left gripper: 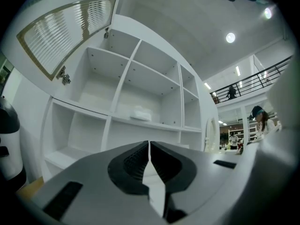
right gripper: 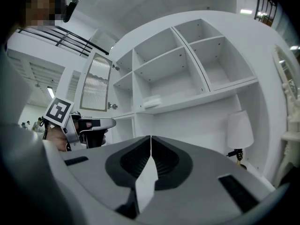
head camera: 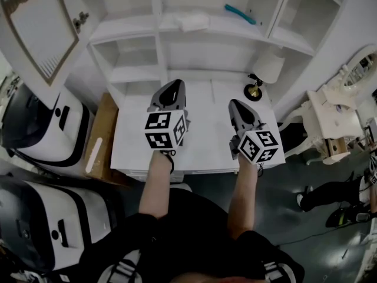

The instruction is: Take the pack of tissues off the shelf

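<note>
**Tongs.** The left tongs were closed, the ribbed pads meeting at the tips with nothing between them, as the left gripper view confirmed. The right tongs were likewise closed and empty. Both were held level, side by side but apart, above the white tabletop, and both pointed at the shelf unit. Neither touched the tabletop or the shelving. In the right gripper view the left tongs showed off to the left, with their marker cube behind.

**Task item.** The pack of tissues lay flat on a shelf board in the middle column of the unit, on the board directly above the wide recess over the tabletop. It was white against white shelving. It showed in both gripper views, well apart from either pair of tongs.

**Surroundings.** A teal item lay further right, apparently on the same board; its nature could not be determined. A table lamp with a white shade stood at the rear right of the tabletop, also seen in the right gripper view. A cabinet door stood open at the upper left of the unit. A cardboard box sat beside the tabletop's left edge.
</note>
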A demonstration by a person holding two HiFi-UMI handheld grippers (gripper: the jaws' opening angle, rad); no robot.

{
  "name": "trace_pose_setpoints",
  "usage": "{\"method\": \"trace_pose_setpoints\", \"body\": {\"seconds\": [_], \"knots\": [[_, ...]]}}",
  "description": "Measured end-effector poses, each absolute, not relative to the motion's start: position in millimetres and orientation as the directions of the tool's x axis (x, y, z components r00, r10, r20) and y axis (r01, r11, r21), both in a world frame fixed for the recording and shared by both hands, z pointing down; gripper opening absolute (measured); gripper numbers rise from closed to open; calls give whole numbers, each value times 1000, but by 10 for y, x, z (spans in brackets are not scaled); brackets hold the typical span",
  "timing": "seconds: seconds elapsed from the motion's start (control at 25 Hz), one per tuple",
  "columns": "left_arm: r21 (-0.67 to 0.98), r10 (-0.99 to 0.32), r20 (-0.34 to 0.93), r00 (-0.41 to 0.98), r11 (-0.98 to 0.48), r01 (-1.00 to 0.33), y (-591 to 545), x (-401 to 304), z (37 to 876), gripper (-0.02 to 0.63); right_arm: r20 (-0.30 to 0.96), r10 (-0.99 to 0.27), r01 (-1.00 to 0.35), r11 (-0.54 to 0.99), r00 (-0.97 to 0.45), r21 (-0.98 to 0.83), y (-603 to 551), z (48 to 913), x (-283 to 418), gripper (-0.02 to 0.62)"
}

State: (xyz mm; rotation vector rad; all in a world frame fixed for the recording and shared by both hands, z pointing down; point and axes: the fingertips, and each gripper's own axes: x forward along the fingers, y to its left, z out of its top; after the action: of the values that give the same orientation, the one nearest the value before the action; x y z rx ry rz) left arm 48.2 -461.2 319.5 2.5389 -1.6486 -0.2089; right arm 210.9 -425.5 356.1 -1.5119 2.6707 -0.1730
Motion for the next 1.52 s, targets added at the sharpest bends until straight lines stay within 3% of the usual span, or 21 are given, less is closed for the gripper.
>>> {"method": "trace_pose_setpoints", "body": {"seconds": [0.32,0.48,1.12,1.52], "knots": [[75,-899,-115,422,-432,-899,-5109,467,2922,17,-4,-852,-844,520,-524,-127,-4752,3532,1972,23],[16,-886,-136,443,-449,-893,-5294,518,2748,74,-8,-859,-850,509,-513,-139,-4947,3502,1980,23],[-161,-901,-191,388,-362,-918,-5995,520,2188,110,15,-899,-896,435,-438,-91,-5226,3420,2159,24],[-111,-907,-151,392,-379,-919,-6260,534,2236,110,14,-897,-895,439,-441,-83,-5270,3392,2067,23]]}}
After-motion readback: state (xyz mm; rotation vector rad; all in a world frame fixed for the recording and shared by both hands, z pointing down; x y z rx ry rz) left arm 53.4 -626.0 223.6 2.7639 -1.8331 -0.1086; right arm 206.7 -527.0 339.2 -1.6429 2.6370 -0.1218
